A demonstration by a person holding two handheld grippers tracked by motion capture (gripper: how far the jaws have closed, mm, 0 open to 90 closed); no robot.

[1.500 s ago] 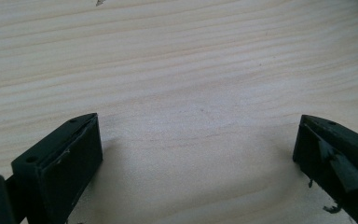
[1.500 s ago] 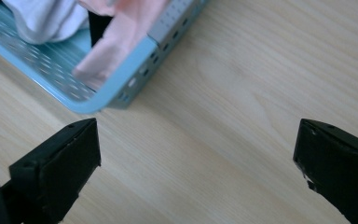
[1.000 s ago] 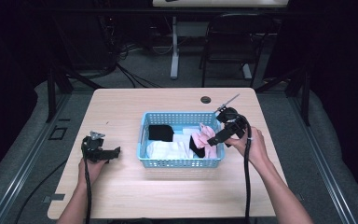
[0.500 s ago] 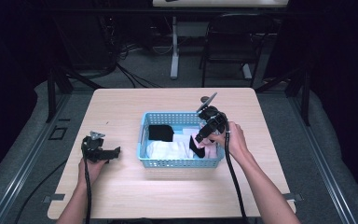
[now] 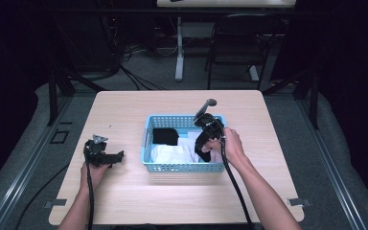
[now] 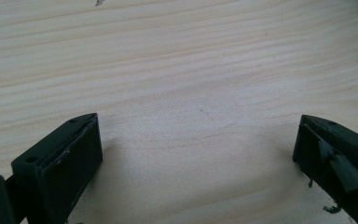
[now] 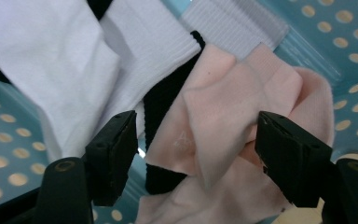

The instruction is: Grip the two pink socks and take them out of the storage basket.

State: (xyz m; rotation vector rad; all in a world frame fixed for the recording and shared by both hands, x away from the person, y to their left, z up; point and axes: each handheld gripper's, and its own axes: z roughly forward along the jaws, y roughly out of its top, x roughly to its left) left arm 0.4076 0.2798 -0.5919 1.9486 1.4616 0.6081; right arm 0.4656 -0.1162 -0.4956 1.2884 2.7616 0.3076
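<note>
The right claw point(image 7: 193, 158) dips into the perforated blue plastic basket point(image 5: 182, 165) on the bench point(image 5: 124, 110), its jaws just closing partway around a soft, folded pink sock point(image 7: 233, 107), pads not yet pinching. Ribbed white socks point(image 7: 74, 70) lie beside it in the basket. Left of the basket, the left claw point(image 6: 196, 154) rests wide open over bare woodgrain.

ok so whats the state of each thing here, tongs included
left tongs: open, nothing between them, low over the bare table
right tongs: down in the basket, jaws just been closing, pink sock between them, not yet pinched
pink sock: crumpled, lying in the basket
white socks: loosely piled
basket: upright, holding socks
</note>
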